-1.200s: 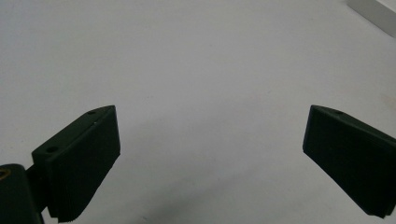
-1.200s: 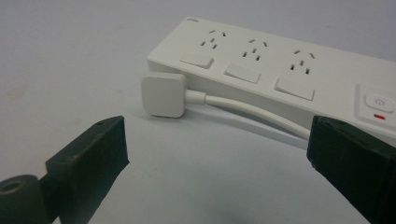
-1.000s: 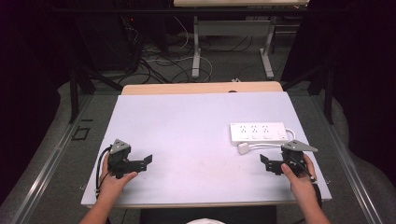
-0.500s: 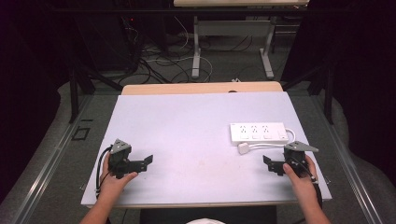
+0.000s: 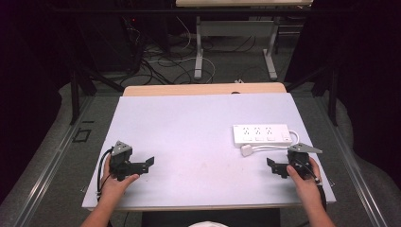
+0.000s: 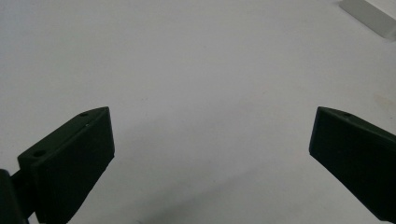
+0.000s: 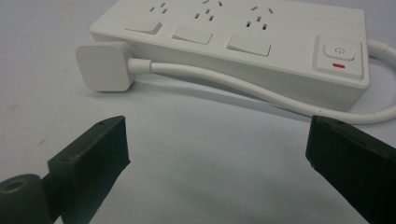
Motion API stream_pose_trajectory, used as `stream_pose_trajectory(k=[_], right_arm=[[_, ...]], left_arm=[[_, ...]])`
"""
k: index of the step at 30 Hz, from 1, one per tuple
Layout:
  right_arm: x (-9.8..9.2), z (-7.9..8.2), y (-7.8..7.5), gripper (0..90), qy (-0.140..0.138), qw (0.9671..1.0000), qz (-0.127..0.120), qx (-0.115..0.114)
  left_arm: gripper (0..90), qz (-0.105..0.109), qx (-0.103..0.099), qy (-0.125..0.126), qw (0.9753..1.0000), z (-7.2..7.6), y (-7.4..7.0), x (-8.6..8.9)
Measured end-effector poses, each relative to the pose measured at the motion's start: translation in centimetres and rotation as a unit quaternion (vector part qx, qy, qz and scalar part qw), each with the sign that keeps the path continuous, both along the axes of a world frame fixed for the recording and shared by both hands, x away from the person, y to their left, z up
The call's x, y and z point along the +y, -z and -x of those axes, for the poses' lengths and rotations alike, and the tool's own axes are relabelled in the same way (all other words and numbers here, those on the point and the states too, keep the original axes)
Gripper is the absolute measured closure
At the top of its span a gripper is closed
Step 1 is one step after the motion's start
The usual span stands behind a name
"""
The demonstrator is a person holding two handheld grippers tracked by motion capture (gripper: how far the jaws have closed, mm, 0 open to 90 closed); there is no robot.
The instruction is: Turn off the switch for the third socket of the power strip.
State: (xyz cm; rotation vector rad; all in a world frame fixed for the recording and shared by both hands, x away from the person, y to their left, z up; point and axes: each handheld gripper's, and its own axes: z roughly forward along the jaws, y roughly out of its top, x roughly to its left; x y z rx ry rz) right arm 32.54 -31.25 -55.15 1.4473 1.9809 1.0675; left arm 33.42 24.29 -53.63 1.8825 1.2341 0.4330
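Observation:
A white power strip lies flat on the right half of the table, with three sockets and a power button at one end. Its white plug rests unplugged on the tabletop beside it, at the end of the white cable that loops round from the strip's far end. My right gripper sits low just in front of the strip, open, with its jaws wide apart and nothing between them. My left gripper rests at the front left, also open over bare tabletop.
The table has a pale grey top with a wooden strip along its far edge. A corner of the power strip shows far off in the left gripper view. Beyond the table are dark floor, cables and desk legs.
My right gripper has shifted very slightly near the front edge. The left gripper, the strip and the plug have stayed where they were.

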Motion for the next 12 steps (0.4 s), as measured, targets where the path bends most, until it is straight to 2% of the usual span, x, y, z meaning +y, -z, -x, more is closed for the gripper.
stream_pose_trajectory(k=[12], right_arm=[[-0.08, -0.01, 0.04, 5.7, -0.001, 1.0, 0.0, 0.003]], left_arm=[[0.1, -0.002, 0.002, -0.002, 1.0, -0.09, 0.02, 0.1]])
